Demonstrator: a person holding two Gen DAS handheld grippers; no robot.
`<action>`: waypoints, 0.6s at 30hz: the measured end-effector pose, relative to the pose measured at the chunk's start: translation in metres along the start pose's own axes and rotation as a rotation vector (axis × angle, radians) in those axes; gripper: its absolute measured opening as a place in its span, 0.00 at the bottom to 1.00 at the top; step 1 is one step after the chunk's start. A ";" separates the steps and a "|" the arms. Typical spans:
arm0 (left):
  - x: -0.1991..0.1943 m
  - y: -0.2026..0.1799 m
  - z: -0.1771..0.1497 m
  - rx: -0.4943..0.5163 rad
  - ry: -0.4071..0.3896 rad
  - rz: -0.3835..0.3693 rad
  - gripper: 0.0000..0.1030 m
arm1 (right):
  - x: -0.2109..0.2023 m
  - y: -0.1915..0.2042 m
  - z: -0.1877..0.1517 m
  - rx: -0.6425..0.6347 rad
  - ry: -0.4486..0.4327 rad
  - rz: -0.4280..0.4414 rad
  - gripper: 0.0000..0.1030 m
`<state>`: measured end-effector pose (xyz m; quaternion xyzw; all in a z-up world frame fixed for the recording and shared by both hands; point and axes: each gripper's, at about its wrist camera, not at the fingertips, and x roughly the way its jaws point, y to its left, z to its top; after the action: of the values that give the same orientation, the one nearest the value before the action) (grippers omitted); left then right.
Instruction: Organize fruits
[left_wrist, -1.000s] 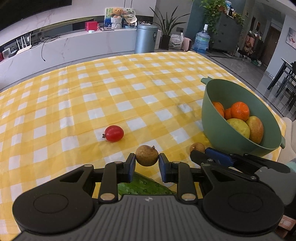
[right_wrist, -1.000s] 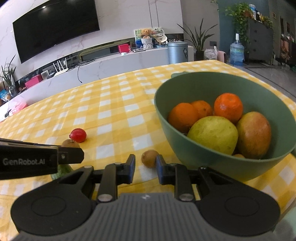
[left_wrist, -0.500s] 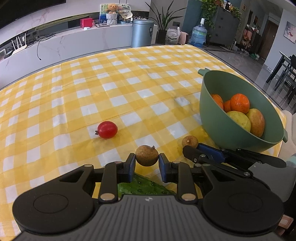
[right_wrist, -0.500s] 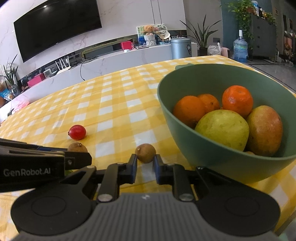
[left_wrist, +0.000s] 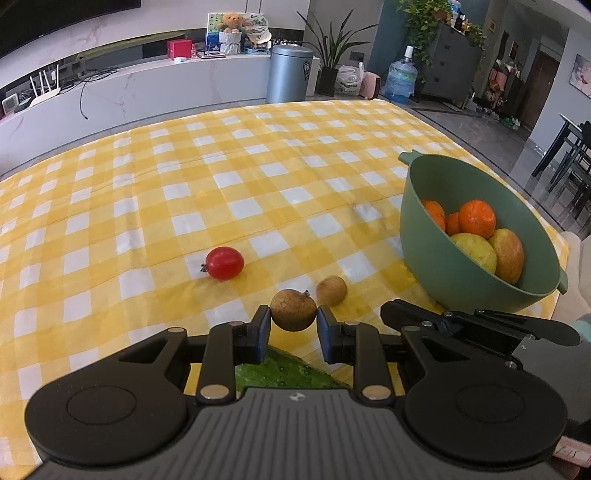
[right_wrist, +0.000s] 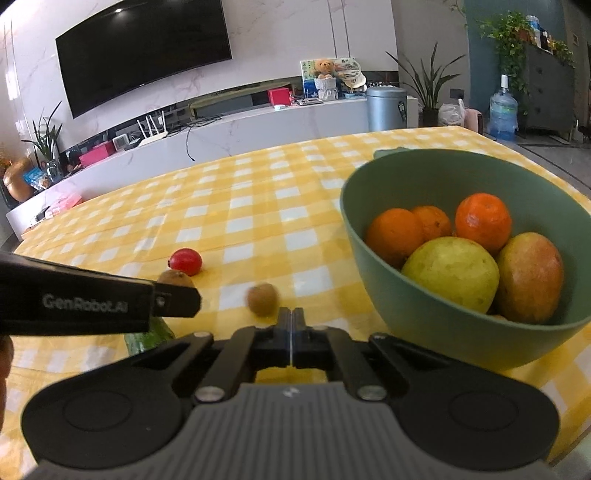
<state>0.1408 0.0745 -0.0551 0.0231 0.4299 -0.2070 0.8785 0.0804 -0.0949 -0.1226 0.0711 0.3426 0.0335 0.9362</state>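
marble wall (right_wrist: 295, 33), curved tv (right_wrist: 144, 51), white console (right_wrist: 258, 125), potted plants (right_wrist: 428, 81)

Both views look forward and downward over the yellow checked cloth (left_wrist: 155, 206), from close above it. The left wrist view has the green bowl (left_wrist: 436, 266) at its right; the right wrist view sits nearer the bowl (right_wrist: 373, 266). Both share it.

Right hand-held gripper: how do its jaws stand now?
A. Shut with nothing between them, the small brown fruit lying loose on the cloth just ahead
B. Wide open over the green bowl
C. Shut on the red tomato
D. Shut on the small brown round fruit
A: the right hand-held gripper has its jaws pressed together, empty, and the small brown round fruit lies blurred on the yellow checked tablecloth ahead.
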 end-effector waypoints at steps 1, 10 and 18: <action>0.000 0.001 0.000 -0.004 0.002 0.006 0.29 | 0.001 -0.001 0.000 0.005 0.007 -0.002 0.00; -0.001 0.015 0.001 -0.056 -0.013 0.037 0.29 | 0.011 0.010 0.001 -0.012 -0.017 0.012 0.30; 0.001 0.019 0.003 -0.068 -0.013 0.050 0.29 | 0.027 0.017 0.003 -0.003 0.001 -0.030 0.30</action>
<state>0.1509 0.0907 -0.0570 0.0027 0.4304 -0.1706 0.8864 0.1029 -0.0757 -0.1351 0.0645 0.3441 0.0202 0.9365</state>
